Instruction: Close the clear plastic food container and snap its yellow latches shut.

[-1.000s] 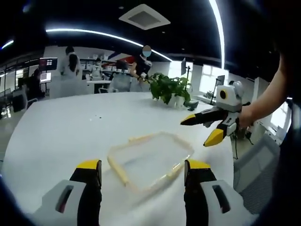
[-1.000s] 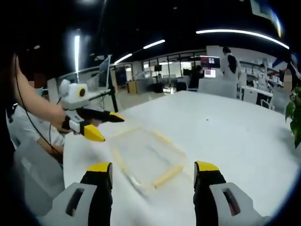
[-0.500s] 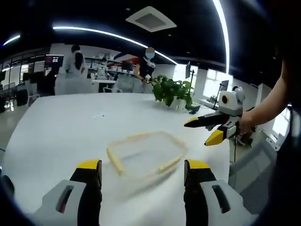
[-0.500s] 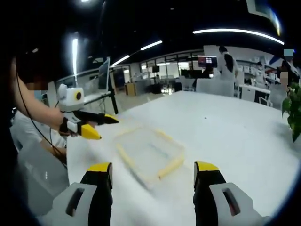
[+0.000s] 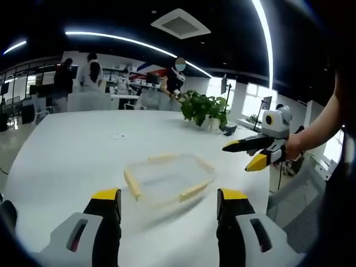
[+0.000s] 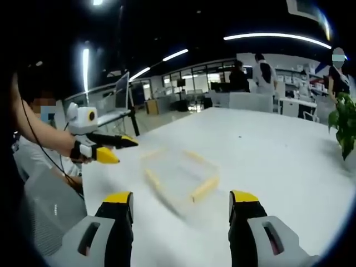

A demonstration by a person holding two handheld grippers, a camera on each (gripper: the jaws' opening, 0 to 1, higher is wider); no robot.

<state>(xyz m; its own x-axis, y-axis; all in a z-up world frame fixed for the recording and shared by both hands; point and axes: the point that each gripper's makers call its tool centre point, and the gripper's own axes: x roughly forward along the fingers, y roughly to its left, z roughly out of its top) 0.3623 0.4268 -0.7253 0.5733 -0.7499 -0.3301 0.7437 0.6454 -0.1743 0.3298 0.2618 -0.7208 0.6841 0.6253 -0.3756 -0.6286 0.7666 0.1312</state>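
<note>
Item one, the broad white surface (image 5: 67, 150): it carried the task's thing near its middle, with a green potted plant (image 5: 204, 108) well beyond, toward the far edge.

Item two, the clear rectangular plastic food container with yellow latches (image 5: 167, 177): it lay flat on the surface, ahead of and between my two claws, touched by neither. In the right gripper view the same container (image 6: 181, 173) was blurred, so I could not tell whether its lid sat fully down or which latches were snapped.

Item three, my left claw (image 5: 168, 201): jaws spread wide, holding nothing, hovering short of the container.

Item four, my right claw (image 6: 181, 203): likewise spread and empty, raised clear of the surface off the container's far side.

Step in hand, as I judged it: the approach, with no contact made. The next move called for bringing one claw down to steady the lid while the other pressed a yellow latch (image 5: 132, 184) home.
</note>
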